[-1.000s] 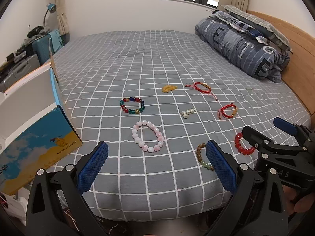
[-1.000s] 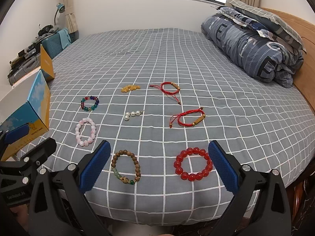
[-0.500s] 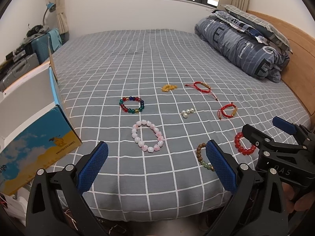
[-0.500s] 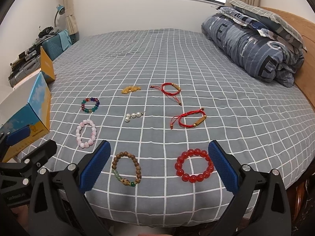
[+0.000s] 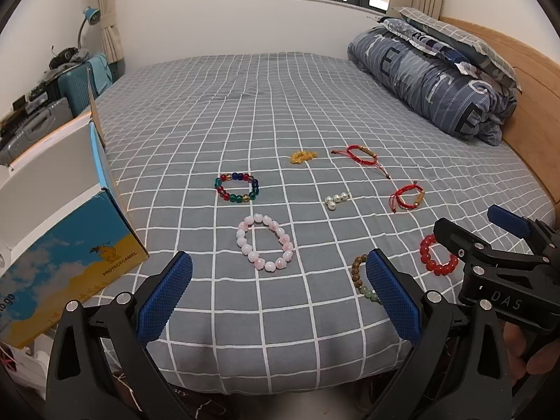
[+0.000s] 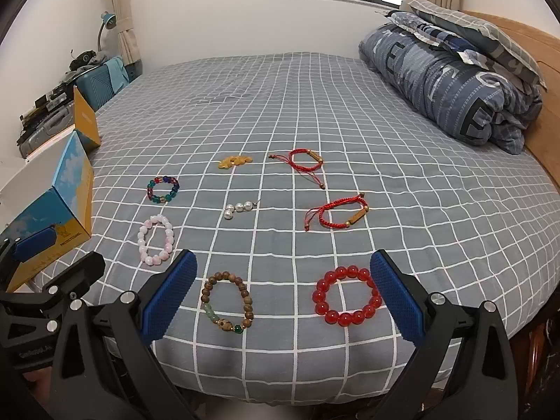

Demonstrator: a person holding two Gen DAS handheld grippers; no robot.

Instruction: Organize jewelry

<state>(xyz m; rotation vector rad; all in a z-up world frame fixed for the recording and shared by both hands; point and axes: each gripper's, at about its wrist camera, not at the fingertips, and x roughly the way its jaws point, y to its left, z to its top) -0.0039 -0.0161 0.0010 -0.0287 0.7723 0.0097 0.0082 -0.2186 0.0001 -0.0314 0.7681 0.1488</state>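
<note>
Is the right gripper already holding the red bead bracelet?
No. The right gripper is open and empty, and the red bead bracelet lies flat on the bedsheet.

Both wrist views low at bed foot edge, facing headboard; share bracelets, left view further left.

Bracelets on bed, box at left
</note>
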